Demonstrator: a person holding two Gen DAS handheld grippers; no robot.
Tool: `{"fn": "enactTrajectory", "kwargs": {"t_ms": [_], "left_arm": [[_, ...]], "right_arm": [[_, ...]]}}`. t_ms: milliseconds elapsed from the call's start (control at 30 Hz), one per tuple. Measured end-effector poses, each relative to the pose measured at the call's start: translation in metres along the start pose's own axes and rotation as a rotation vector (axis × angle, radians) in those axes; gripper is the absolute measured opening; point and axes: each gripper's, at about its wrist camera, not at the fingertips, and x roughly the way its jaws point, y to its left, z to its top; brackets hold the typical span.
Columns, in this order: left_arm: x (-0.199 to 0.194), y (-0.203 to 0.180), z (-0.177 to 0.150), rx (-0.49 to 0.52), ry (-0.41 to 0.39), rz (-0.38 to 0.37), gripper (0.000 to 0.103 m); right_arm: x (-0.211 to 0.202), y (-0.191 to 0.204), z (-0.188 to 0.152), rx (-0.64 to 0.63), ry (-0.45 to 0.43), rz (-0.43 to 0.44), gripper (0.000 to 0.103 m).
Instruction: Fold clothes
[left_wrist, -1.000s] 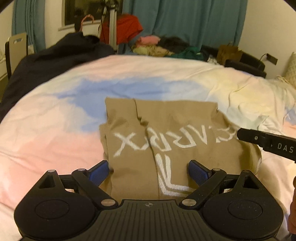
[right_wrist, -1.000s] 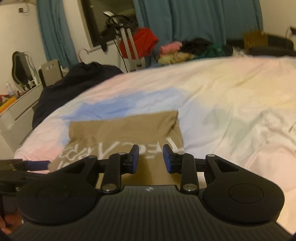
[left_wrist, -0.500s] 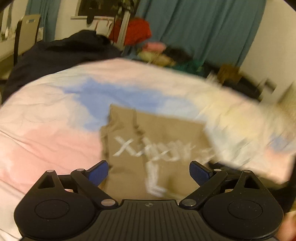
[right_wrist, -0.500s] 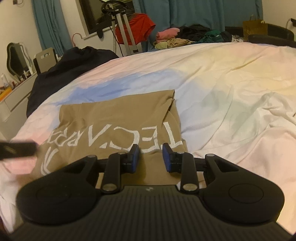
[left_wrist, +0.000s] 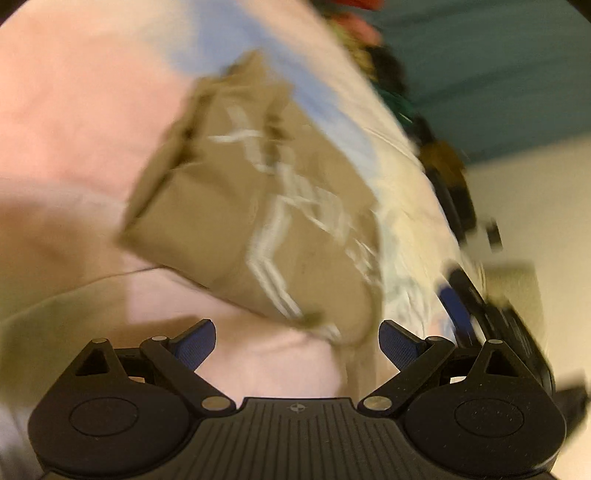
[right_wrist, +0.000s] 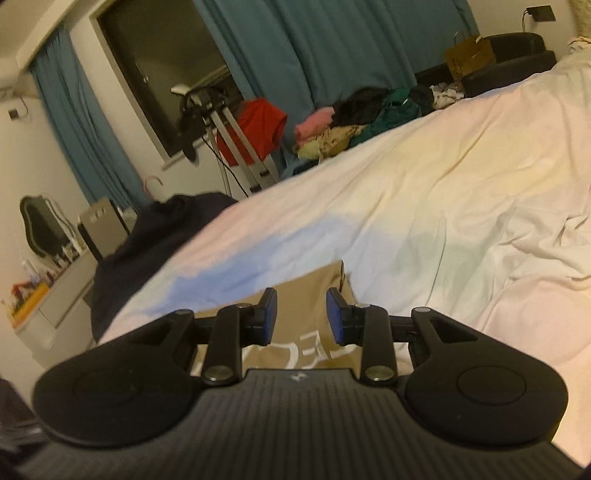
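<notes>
Two grippers are in my hands, and neither has hold of anything. My left gripper (left_wrist: 297, 341) has its blue-padded fingers (left_wrist: 194, 343) spread wide above the pink part of the duvet (left_wrist: 74, 110), the near corner of the folded tan shirt (left_wrist: 236, 206) just beyond them; that view is tilted and blurred. My right gripper (right_wrist: 301, 314) has its jaws only partly apart, with a clear gap and nothing pinched, hovering over the shirt's right edge. The shirt is soft knit with white block lettering, folded into a rough rectangle on the rumpled duvet of pastel pink, blue and yellow patches. Farther off a dark garment (right_wrist: 155, 236) lies at the bed's edge, then a heap of clothes (right_wrist: 354, 122), a red garment (right_wrist: 260, 129) on a stand, teal curtains (right_wrist: 325, 48) and a dark window (right_wrist: 162, 70).
</notes>
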Motion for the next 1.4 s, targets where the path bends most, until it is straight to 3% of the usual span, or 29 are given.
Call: {"fn": "enactTrajectory", "kwargs": {"t_ms": [100, 233, 333, 400, 500, 600, 667, 767, 800, 833, 900, 1033, 1100, 1167, 1267, 1400], "left_arm": [[0.004, 0.01, 0.011, -0.072, -0.044, -0.034, 0.095], [-0.006, 0.013, 0.013, -0.114, -0.125, -0.152, 0.091], [-0.014, 0.008, 0.012, -0.088, -0.179, -0.221, 0.085], [-0.013, 0.013, 0.012, -0.126, -0.205, -0.203, 0.078], [-0.001, 0.026, 0.017, -0.215, -0.18, -0.15, 0.072], [0.004, 0.03, 0.021, -0.216, -0.187, -0.094, 0.065], [0.001, 0.029, 0.021, -0.206, -0.203, -0.098, 0.062], [-0.005, 0.024, 0.02, -0.173, -0.235, -0.112, 0.051], [-0.008, 0.022, 0.02, -0.159, -0.25, -0.13, 0.049], [-0.008, 0.019, 0.019, -0.149, -0.261, -0.148, 0.048], [-0.007, 0.013, 0.017, -0.138, -0.274, -0.178, 0.048], [0.001, 0.021, 0.023, -0.16, -0.261, -0.111, 0.052], [0.003, 0.028, 0.025, -0.192, -0.26, -0.114, 0.044], [0.001, 0.021, 0.027, -0.158, -0.28, -0.126, 0.034], [-0.007, 0.008, 0.024, -0.098, -0.307, -0.169, 0.03], [-0.014, -0.001, 0.019, -0.067, -0.327, -0.216, 0.029]], "right_arm": [[0.002, 0.0, 0.001, 0.012, 0.001, 0.011, 0.033], [0.005, 0.002, 0.001, 0.015, 0.009, 0.024, 0.033], [0.007, 0.001, 0.002, 0.029, 0.015, 0.025, 0.033], [0.009, 0.0, 0.002, 0.042, 0.019, 0.021, 0.033], [0.01, -0.002, 0.0, 0.061, 0.032, 0.018, 0.033], [0.01, -0.004, -0.001, 0.108, 0.067, 0.031, 0.033], [0.006, -0.004, 0.0, 0.158, 0.097, 0.079, 0.034], [-0.002, -0.001, -0.002, 0.224, 0.13, 0.207, 0.058], [-0.004, 0.0, -0.004, 0.254, 0.141, 0.258, 0.078], [-0.005, 0.0, -0.006, 0.285, 0.154, 0.305, 0.087], [-0.002, -0.001, -0.013, 0.362, 0.197, 0.377, 0.087], [0.014, -0.005, -0.033, 0.578, 0.335, 0.507, 0.087], [0.022, -0.006, -0.047, 0.654, 0.386, 0.529, 0.087], [0.033, -0.007, -0.063, 0.714, 0.438, 0.522, 0.087], [0.047, -0.011, -0.08, 0.791, 0.5, 0.489, 0.086], [0.054, -0.028, -0.091, 0.916, 0.442, 0.457, 0.086]]}}
